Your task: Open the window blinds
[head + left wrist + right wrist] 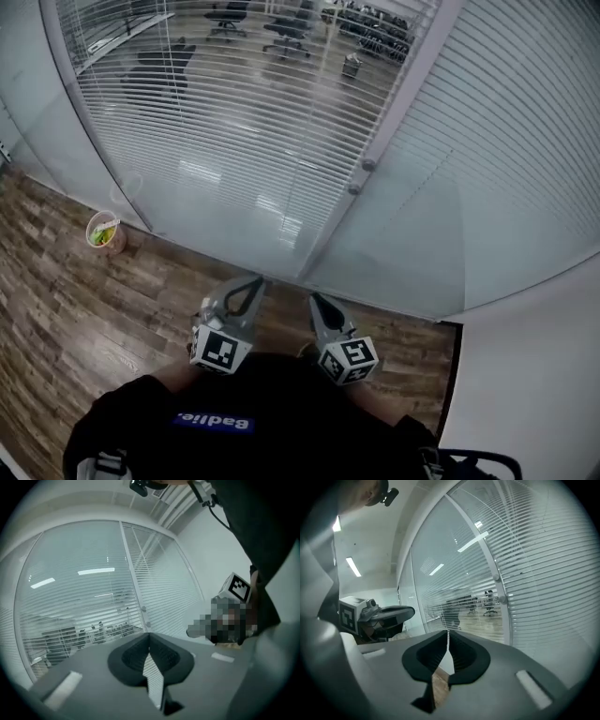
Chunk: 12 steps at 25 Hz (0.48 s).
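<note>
Holding both grippers shut, short of the blinds

Your left gripper (149,634) has its jaws pressed together tip to tip, with nothing between them. Your right gripper (448,632) is the same: jaws met at the tips and empty. In the head view you hold the two close in front of your body, side by side and near each other but not touching, both pointing toward the glazed wall. Each gripper view catches the other gripper off to its side, marker cube outward.

The blinds (234,122) hang ahead of both grippers, well apart from the jaw tips; neither gripper touches them. The section ahead of your left gripper has its slats tilted enough that you can see through to a room with office chairs (286,28). The section to the right (506,141), ahead of and beyond your right gripper, has its slats lying flat and shows nothing through them.

Between the two sections runs a pale upright frame (394,112), which comes down to the floor just beyond the gap between your grippers. Two small round knobs (367,166) sit on it, one just below the other.

Under the grippers lies a wooden floor (75,300). A small tub (103,232) with yellow-green contents stands against the foot of the glazing, off to your left. A white wall (534,375) closes the scene at your right.
</note>
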Each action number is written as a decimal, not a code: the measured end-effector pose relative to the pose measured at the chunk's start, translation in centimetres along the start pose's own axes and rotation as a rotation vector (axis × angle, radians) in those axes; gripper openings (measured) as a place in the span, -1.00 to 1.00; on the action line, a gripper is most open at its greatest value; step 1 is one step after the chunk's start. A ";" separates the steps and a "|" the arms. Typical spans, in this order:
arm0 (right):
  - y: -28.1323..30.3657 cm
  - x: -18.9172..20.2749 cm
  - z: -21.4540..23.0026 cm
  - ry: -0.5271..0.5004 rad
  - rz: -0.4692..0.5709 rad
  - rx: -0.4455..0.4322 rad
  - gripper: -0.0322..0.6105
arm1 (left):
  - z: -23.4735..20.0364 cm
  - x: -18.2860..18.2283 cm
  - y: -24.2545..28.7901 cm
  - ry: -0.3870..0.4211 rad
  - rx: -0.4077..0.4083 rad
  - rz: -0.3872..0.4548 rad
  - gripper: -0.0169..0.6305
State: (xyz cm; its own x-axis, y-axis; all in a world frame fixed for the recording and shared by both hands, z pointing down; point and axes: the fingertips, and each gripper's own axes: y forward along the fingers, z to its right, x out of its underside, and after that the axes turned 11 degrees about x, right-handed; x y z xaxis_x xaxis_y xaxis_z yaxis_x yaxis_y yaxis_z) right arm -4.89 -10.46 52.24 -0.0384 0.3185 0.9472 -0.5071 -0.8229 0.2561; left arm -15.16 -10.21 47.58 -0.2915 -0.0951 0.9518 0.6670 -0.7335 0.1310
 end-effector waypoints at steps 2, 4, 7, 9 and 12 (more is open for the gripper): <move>-0.6 0.7 -1.7 0.002 -0.023 0.016 -0.85 | 0.7 -0.5 -1.3 -0.016 0.054 0.017 -0.95; -1.6 1.8 -2.8 0.001 -0.040 0.037 -0.85 | 2.3 -0.3 -2.4 -0.045 0.113 0.035 -0.95; -3.2 2.9 -4.2 0.011 -0.051 0.062 -0.86 | 4.3 0.7 -3.9 -0.082 0.196 0.043 -0.95; -3.9 2.8 -4.6 0.007 -0.040 0.071 -0.87 | 5.1 0.1 -4.7 -0.093 0.218 0.063 -0.95; -4.4 2.4 -5.1 -0.007 -0.021 0.051 -0.88 | 6.3 -0.8 -5.2 -0.091 0.236 0.082 -0.95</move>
State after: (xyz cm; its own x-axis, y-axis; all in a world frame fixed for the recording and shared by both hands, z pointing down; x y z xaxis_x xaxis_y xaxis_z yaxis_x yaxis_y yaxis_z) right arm -7.13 -3.68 52.42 -0.0219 0.3325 0.9428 -0.4630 -0.8392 0.2852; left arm -14.09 -2.02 47.90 -0.1739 -0.0791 0.9816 0.8307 -0.5471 0.1030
